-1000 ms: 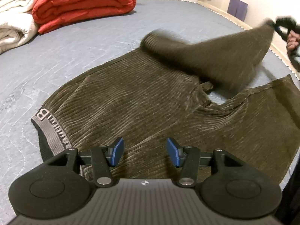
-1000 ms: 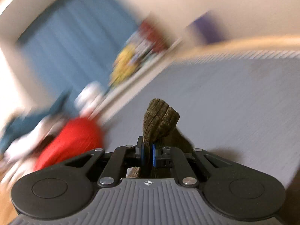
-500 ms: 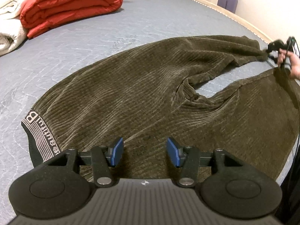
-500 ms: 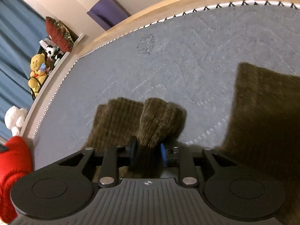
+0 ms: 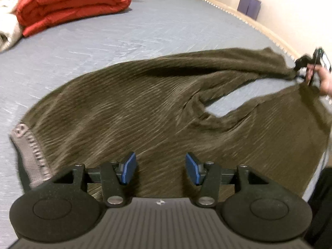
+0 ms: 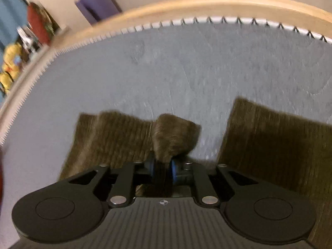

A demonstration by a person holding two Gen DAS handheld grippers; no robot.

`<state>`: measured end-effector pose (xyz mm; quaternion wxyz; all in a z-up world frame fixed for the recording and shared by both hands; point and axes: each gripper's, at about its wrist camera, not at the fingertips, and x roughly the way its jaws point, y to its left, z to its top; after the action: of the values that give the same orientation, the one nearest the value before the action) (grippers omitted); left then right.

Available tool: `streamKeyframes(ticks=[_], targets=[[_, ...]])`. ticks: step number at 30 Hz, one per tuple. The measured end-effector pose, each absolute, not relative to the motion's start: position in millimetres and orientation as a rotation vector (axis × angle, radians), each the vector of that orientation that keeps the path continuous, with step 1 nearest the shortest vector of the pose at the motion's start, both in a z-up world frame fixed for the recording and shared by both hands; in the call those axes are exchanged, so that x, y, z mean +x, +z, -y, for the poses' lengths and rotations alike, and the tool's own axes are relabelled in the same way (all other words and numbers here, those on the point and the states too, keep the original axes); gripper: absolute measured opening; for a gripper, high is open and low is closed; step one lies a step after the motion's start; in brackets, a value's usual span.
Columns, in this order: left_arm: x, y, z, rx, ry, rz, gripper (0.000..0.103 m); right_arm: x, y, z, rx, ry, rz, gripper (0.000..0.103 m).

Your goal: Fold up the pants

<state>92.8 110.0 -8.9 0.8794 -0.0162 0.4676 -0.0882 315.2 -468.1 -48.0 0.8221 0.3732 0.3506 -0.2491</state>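
Note:
Dark olive corduroy pants (image 5: 128, 112) lie spread on the grey mattress (image 5: 103, 37), their grey waistband (image 5: 27, 145) at the left and both legs running right. My left gripper (image 5: 160, 171) is open and empty just above the seat of the pants. My right gripper (image 6: 162, 170) is shut on the hem of the far leg (image 6: 174, 137), holding it stretched out low over the mattress; it shows at the right edge of the left wrist view (image 5: 298, 70). The other leg (image 6: 269, 145) lies flat to its right.
A folded red quilt (image 5: 70, 2) and a white blanket (image 5: 8, 27) lie at the far left of the mattress. A wooden bed frame (image 6: 186, 8) edges the mattress. Plush toys (image 6: 10, 66) sit on a ledge. A purple mat (image 6: 97, 4) leans on the wall.
My right gripper swung the far leg out from over the pants to the right and lowered it, pulling it straight. My left gripper stayed open over the seat.

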Motion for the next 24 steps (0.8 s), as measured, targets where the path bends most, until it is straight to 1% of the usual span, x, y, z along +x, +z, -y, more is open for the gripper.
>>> streamKeyframes(ticks=[1,2,3,8,11,14,15,16,17,18,20,21,24], targets=[[98.1,-9.0,-107.9,-0.050,-0.192,-0.973,0.058,312.4,-43.6,465.7,0.753,-0.550,-0.726,0.039],[104.0,-8.4,-104.3,-0.058,-0.197,-0.963,0.058,310.0,-39.0,463.5,0.720,-0.559,-0.703,0.052],[110.5,-7.4,-99.2,-0.061,-0.203,-0.946,0.058,307.0,-36.8,462.8,0.711,-0.548,-0.684,0.055],[151.7,-8.8,-61.9,-0.042,-0.237,-0.873,0.058,299.6,-29.0,467.4,0.691,-0.556,-0.668,0.053],[170.9,-23.0,-44.0,-0.013,-0.232,-0.876,0.058,293.9,-10.6,469.2,0.631,-0.593,-0.607,0.054],[183.0,-46.0,-27.7,0.054,-0.249,-0.919,0.058,310.9,7.8,470.7,0.532,-0.509,-0.536,0.054],[184.7,-51.1,-24.9,0.081,-0.252,-0.924,0.053,320.6,11.1,470.0,0.500,-0.455,-0.532,0.054],[185.1,-55.4,-23.6,0.120,-0.259,-0.928,0.037,333.6,13.2,468.2,0.472,-0.389,-0.546,0.056],[185.2,-56.5,-24.7,0.161,-0.262,-0.930,0.031,348.5,12.2,465.9,0.456,-0.314,-0.578,0.062],[184.6,-54.3,-28.0,0.174,-0.268,-0.930,0.022,365.8,8.4,463.0,0.443,-0.236,-0.625,0.064],[185.0,-45.6,-43.6,0.107,-0.294,-0.942,0.020,390.9,1.7,455.5,0.373,-0.197,-0.664,0.064],[184.0,-42.1,-50.4,0.071,-0.305,-0.944,0.020,403.7,-3.6,452.6,0.340,-0.187,-0.682,0.066],[178.5,-38.4,-61.3,0.038,-0.335,-0.945,0.019,440.3,-25.9,448.9,0.318,-0.135,-0.776,0.069]])
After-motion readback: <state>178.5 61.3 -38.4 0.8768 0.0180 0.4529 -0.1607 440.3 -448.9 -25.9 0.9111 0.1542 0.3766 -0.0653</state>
